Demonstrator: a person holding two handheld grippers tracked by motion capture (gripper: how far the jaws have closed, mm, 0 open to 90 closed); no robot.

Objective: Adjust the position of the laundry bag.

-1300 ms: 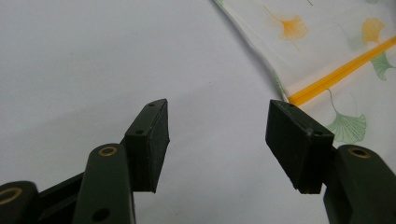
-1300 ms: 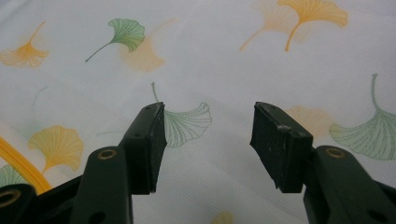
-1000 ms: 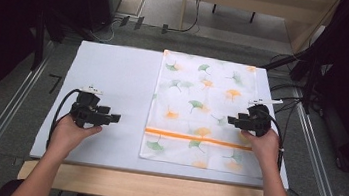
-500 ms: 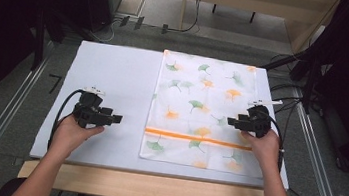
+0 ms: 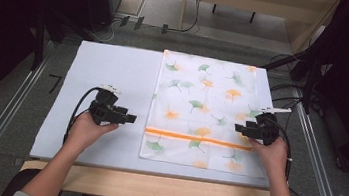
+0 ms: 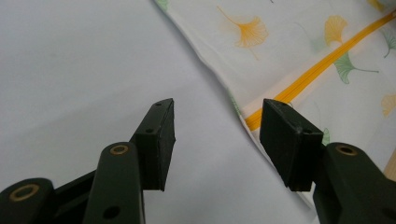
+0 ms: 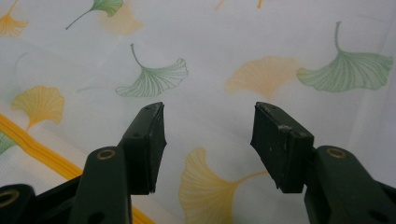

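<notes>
Nearby, nothing blocks the leaf-print cloth [image 5: 203, 111], lying flat on the counter's [image 5: 115, 70] right half, long axis near-to-far; left hand-held gripper [image 5: 129, 118], just closing, and right hand-held gripper [image 5: 239, 128] both gape empty

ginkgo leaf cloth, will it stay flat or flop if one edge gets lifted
The ginkgo leaf cloth lies thin and flat on the table, so it would probably droop. It looks light. Pushed, it would likely bunch rather than slide, perhaps folding along the orange stripe.
</notes>
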